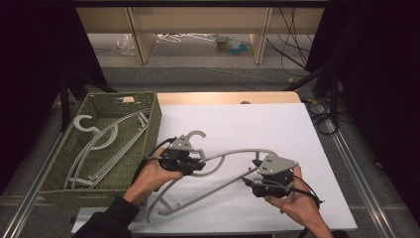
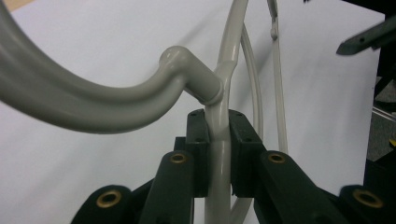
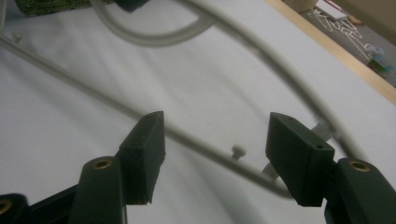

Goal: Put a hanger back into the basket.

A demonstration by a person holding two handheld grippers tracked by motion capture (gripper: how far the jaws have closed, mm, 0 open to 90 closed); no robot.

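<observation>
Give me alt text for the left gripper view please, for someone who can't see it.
The left hand-held gripper is shut on the grey hanger just below its hook, whose thick curve sweeps off to the left. Behind lies the white table.

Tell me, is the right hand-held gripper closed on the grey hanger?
No, the right hand-held gripper stands open, its jaws apart above the grey hanger.

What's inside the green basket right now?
The green basket holds grey hangers, at least two overlapping, hook towards the far end. The near wall hides the basket's floor nearest the person.
</observation>
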